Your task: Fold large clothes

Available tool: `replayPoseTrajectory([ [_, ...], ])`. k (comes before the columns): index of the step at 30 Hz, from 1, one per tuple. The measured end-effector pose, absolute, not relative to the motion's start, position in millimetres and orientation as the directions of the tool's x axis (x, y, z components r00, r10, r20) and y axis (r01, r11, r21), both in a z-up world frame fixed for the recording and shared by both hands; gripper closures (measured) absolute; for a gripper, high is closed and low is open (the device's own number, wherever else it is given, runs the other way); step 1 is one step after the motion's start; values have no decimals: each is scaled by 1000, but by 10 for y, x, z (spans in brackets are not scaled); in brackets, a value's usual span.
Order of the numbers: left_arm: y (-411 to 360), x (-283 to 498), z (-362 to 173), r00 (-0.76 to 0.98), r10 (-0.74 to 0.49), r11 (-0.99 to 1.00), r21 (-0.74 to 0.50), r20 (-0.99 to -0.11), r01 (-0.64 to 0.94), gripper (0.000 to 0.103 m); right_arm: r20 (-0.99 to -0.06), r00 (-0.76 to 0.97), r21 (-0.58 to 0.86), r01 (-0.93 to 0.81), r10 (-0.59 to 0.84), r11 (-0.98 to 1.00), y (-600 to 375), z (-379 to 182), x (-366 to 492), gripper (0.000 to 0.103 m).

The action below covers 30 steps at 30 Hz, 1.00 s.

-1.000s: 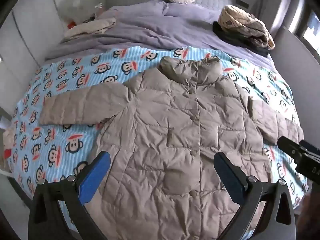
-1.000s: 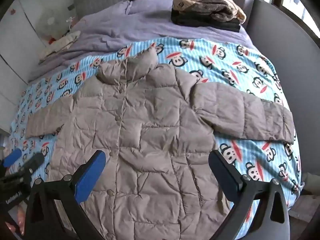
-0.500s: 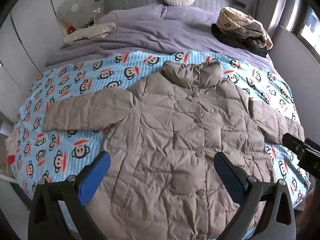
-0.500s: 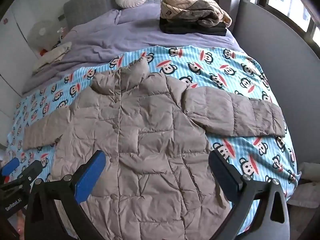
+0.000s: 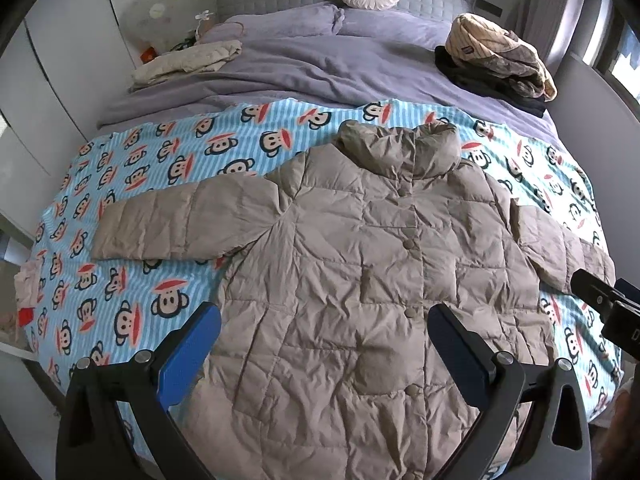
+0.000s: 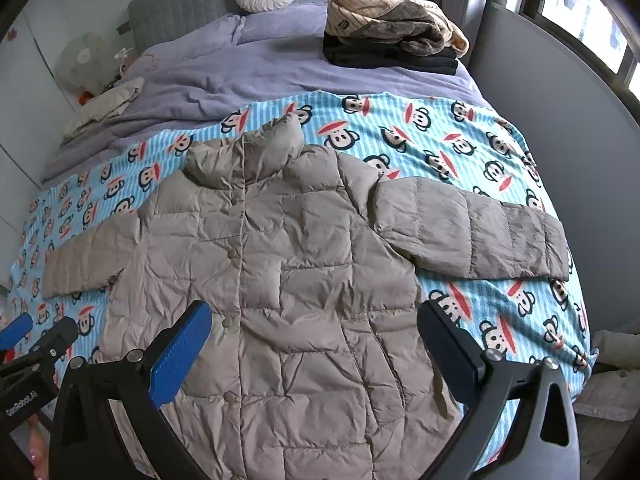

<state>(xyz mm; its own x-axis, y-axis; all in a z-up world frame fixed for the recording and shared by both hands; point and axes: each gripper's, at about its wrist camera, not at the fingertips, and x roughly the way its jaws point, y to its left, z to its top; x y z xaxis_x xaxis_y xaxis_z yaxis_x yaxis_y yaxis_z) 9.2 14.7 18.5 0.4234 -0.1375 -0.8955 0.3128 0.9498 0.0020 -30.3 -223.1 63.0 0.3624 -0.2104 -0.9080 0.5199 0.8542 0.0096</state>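
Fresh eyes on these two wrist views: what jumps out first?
A big taupe puffer coat lies buttoned, front up, sleeves spread, in the middle of a bright blue monkey-print blanket covering the near half of the bed. Both the left gripper and right gripper hang open above the coat's lower half, holding nothing. Further back, a stack of folded clothes sits on the lavender duvet on the window side.
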Motion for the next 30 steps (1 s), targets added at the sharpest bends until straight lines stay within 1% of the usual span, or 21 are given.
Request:
replayPoseTrajectory([
  [30, 195, 82, 133, 420, -119, 954, 13, -900, 299, 0, -911, 356, 5, 510, -206, 860, -2209, 611, -228, 1],
])
